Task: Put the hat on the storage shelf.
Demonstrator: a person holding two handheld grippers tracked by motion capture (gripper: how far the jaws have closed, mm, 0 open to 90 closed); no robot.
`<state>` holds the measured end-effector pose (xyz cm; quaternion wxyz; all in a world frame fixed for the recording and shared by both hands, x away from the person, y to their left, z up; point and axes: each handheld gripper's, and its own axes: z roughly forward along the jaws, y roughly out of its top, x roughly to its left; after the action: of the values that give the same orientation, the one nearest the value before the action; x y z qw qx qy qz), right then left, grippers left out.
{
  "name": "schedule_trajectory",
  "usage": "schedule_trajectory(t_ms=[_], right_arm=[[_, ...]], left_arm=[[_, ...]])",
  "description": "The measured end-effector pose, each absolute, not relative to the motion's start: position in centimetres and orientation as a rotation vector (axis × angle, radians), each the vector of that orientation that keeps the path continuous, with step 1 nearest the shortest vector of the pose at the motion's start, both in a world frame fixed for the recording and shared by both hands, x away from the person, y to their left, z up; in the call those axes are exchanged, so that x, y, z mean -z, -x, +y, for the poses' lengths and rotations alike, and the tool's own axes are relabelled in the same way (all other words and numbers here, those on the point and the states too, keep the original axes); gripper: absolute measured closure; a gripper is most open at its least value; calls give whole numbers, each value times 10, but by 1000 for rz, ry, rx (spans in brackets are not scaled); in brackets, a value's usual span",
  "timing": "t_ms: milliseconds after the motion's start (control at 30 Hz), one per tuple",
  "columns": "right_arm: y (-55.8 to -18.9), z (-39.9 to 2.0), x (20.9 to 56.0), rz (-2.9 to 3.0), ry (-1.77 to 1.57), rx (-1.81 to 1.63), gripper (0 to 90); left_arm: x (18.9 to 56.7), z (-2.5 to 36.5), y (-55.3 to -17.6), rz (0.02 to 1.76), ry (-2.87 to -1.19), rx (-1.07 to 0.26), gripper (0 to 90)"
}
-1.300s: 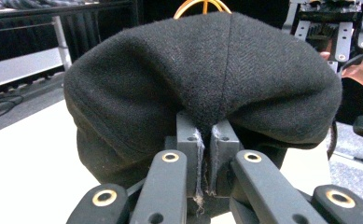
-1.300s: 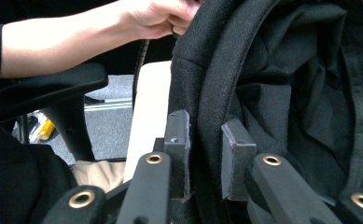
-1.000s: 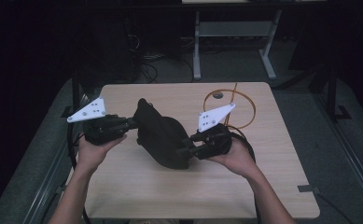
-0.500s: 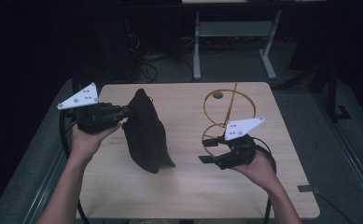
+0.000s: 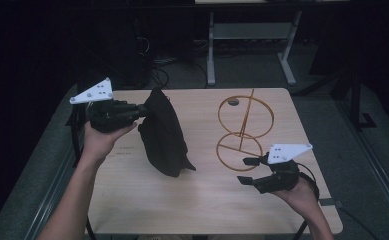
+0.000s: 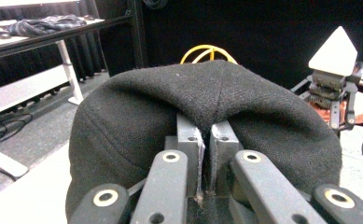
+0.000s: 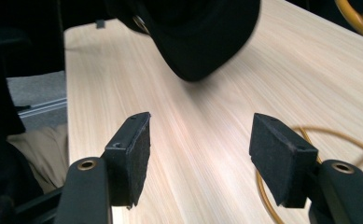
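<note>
Your left gripper (image 5: pixel 143 109) is clamped on the black cap (image 5: pixel 163 134): in the left gripper view the jaws are pressed together with a fold of the cap's fabric (image 6: pixel 207 100) pinched between them. The cap hangs from that grip over the left half of the worktop (image 5: pixel 202 200), upper end at the jaws near the far-left corner, lower end down toward the middle of the worktop (can't tell whether that end touches the wood or hangs just above it).

Your right gripper (image 5: pixel 248 171) sits near the right edge, toward the near-right corner, held in your right hand (image 5: pixel 297 192). Its jaws are spread wide with nothing between them; the right gripper view shows only bare wood (image 7: pixel 207 121) between the pads (image 7: pixel 139 154). It's well apart from the cap, whose edge (image 7: pixel 202 32) shows at the top of that view.

Yellow wire stand (image 5: pixel 244 129) lies on the right half of the worktop: two rings joined by a straight rod, larger ring toward the far edge, smaller one just beside your right gripper's jaws. Part of a ring (image 7: pixel 310 135) runs past the right pad in the right gripper view. The stand's top (image 6: pixel 207 51) peeks over the cap in the left gripper view.
</note>
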<state>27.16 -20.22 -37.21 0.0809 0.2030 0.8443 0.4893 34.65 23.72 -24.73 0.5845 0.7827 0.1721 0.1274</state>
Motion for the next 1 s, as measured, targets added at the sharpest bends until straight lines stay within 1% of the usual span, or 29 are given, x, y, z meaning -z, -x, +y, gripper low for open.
schedule_trajectory(t_ms=[267, 433, 667, 1000], right_arm=[[-267, -229, 394, 2484, -716, -1379, 361], [-270, -247, 403, 2454, -800, -1361, 331], [-269, -266, 409, 2402, -882, -1351, 335], [-269, -279, 413, 2363, -928, -1354, 324]], left_arm=[[238, 227, -358, 381, -1824, -277, 857], [227, 216, -364, 355, -1834, -280, 857], [213, 200, -373, 331, -1831, -265, 857], [194, 175, -387, 288, -1833, -250, 857]])
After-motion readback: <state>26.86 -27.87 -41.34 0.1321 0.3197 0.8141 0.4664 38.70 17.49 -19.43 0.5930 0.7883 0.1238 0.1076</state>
